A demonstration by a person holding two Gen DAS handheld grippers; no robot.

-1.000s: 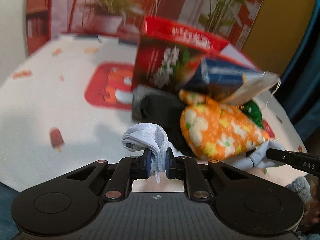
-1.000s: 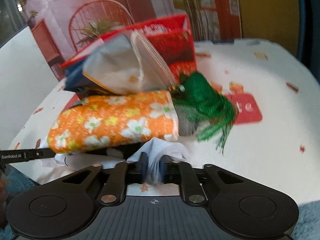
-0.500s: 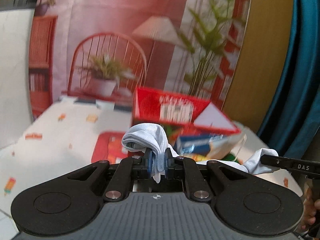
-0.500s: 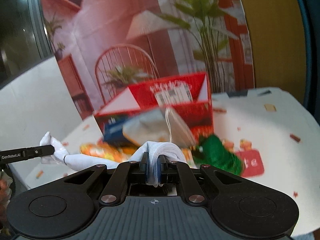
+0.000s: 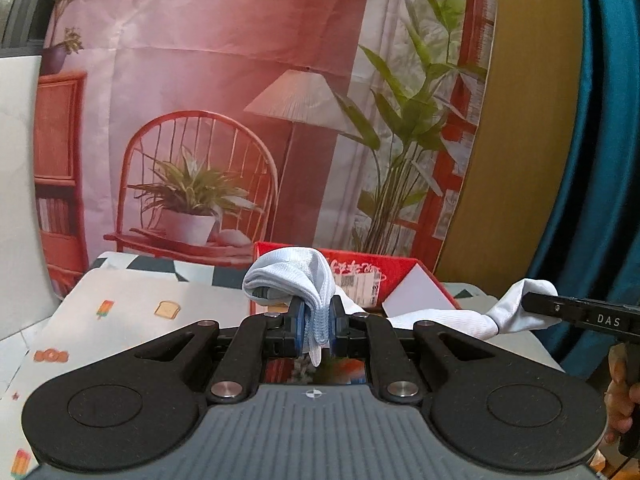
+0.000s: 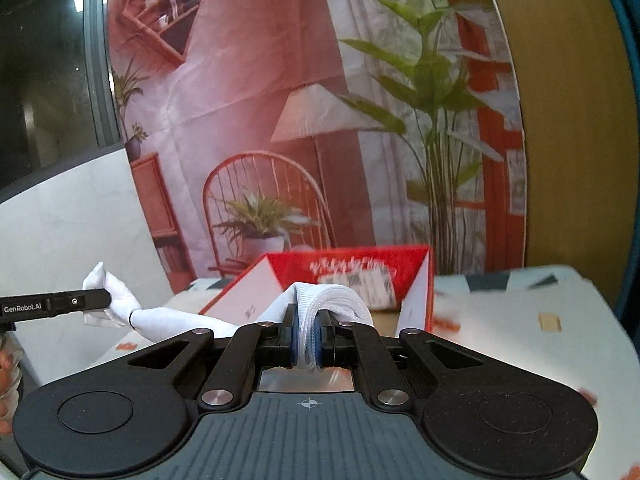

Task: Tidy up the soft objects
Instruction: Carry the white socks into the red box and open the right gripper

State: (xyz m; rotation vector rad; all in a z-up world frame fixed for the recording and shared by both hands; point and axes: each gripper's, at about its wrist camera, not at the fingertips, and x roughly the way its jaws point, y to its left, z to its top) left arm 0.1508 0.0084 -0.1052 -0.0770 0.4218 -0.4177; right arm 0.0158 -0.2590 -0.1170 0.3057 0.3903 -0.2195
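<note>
A long white sock (image 5: 436, 318) is stretched in the air between both grippers. My left gripper (image 5: 314, 330) is shut on one end of it, which folds over the fingers. My right gripper (image 6: 307, 338) is shut on the other end (image 6: 320, 300). The right gripper's finger shows at the right edge of the left wrist view (image 5: 580, 314), and the left one at the left edge of the right wrist view (image 6: 56, 304), with the sock (image 6: 168, 320) running between. Both are held high above the table.
An open red cardboard box (image 5: 372, 276) stands on the white patterned tablecloth (image 5: 132, 308) ahead; it also shows in the right wrist view (image 6: 360, 268). A printed backdrop with chair and plants hangs behind. A blue curtain (image 5: 600, 160) is at the right.
Both grippers have risen from the pile of soft things with the sock stretched between them. The pile has dropped out of view below.
</note>
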